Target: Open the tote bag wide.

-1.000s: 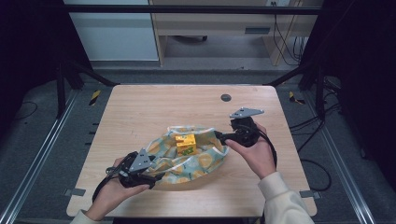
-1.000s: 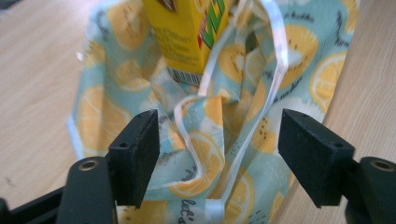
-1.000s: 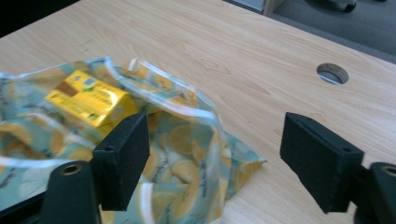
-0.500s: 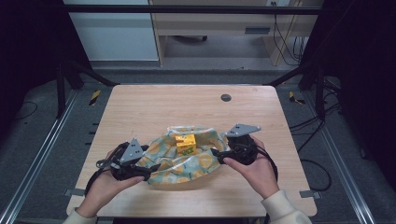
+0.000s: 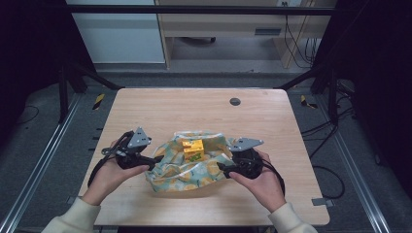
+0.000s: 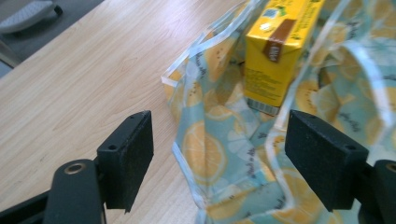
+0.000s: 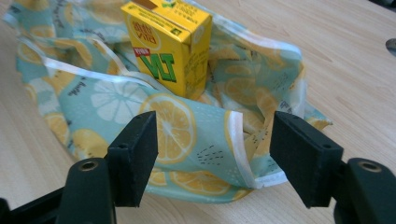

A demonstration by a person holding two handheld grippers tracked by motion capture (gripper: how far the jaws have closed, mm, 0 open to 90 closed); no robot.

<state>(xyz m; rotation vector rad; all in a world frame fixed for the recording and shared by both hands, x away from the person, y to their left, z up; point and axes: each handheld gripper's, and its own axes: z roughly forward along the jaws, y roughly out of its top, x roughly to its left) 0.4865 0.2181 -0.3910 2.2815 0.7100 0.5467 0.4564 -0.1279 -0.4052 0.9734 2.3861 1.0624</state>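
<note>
A yellow drink carton point(image 5: 193, 150) stands upright on a lemon-print cloth point(image 5: 187, 170) at the near middle of the wooden table point(image 5: 194, 109). The left gripper point(image 6: 219, 163) and right gripper point(image 7: 215, 154) flank the cloth, jaws spread; the right gripper view shows the carton's green lettering.

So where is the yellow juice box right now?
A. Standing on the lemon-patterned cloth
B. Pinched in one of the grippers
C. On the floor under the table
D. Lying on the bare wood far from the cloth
A. The yellow juice box stands upright on the lemon-patterned cloth, while the left gripper and right gripper are both open at the cloth's edges, holding nothing.
</note>
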